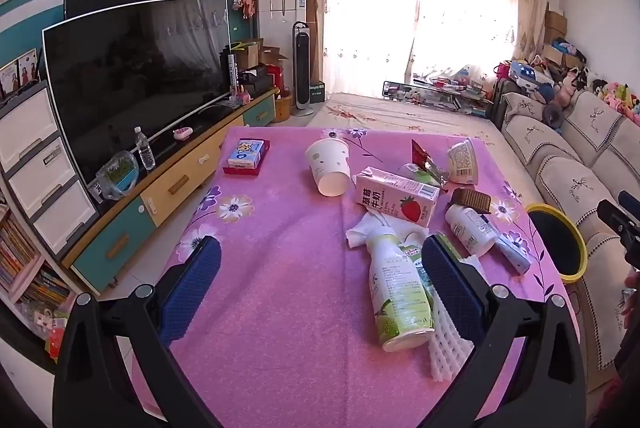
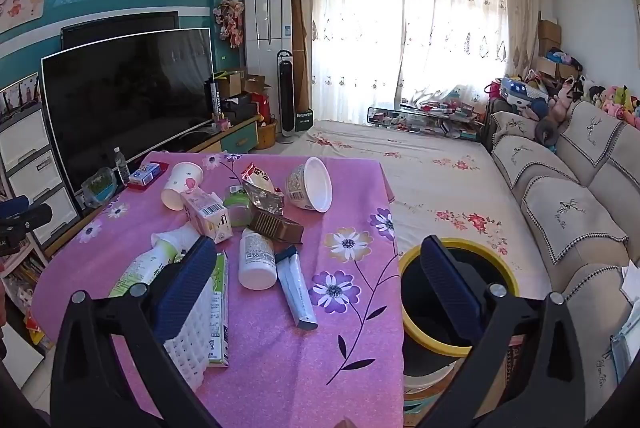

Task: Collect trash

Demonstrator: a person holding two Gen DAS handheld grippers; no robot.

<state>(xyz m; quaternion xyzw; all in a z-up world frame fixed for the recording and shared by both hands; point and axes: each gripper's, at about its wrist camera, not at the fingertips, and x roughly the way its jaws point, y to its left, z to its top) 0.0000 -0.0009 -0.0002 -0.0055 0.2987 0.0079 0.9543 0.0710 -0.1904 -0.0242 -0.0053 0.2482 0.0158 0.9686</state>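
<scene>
Two hand-held grippers gape empty: your right one (image 2: 316,292) frames the tube (image 2: 297,292), lying lengthwise ahead, bin (image 2: 496,346) right.

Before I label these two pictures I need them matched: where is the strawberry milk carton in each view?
Left wrist: the milk carton lies right of centre, its strawberry side showing, just right of the tipped paper cup.
Right wrist: the carton lies left of centre, barcode end toward the camera, just right of the same cup.
Shared landmark: the yellow-rimmed bin beside the table.
</scene>
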